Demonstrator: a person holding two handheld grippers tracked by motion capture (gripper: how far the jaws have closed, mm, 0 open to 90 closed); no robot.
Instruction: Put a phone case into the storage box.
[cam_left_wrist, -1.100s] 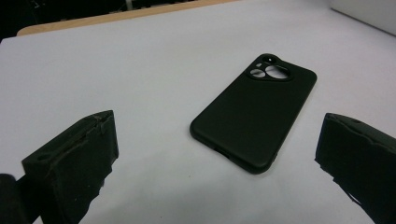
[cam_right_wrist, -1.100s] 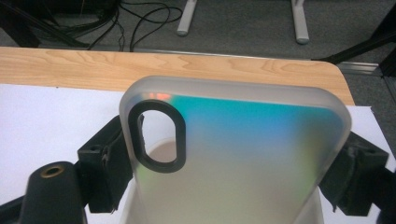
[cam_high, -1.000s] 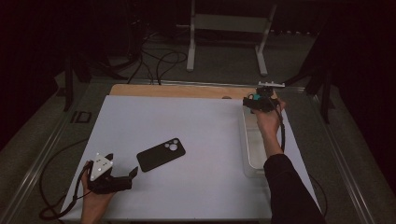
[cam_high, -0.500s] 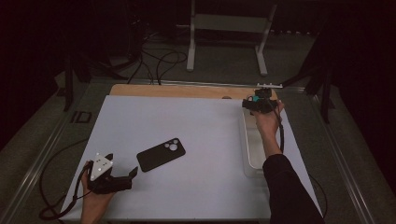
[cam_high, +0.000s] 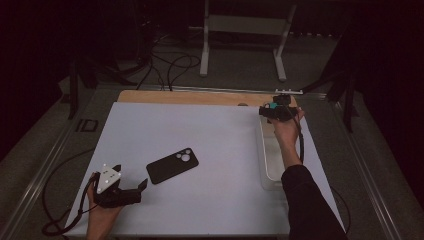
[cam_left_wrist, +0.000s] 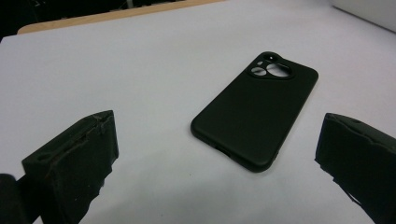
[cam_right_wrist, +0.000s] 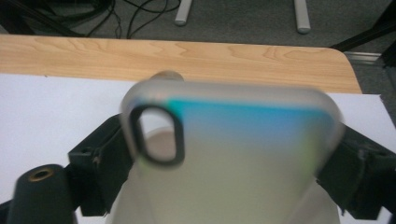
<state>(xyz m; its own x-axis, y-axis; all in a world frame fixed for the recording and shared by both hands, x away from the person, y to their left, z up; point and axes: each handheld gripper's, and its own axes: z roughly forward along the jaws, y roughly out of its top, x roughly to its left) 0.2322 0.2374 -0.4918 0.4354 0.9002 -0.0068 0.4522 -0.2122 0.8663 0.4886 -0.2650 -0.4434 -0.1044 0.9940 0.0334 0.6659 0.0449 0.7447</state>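
The black phone case (cam_left_wrist: 254, 119) looks like matt, smooth soft plastic. It lies on the bench's (cam_high: 210, 135) smooth white matt sheet; beyond the sheet runs a strip of pale, grained wood (cam_right_wrist: 187, 56). The translucent case (cam_right_wrist: 233, 154) looks frosted, with a blue-green sheen. The left gripper's fingers (cam_left_wrist: 74, 158) are rough, scuffed black rubber or foam.

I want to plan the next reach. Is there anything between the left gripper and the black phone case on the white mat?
Nothing visible. The left gripper points at the black phone case with bare white mat between them.
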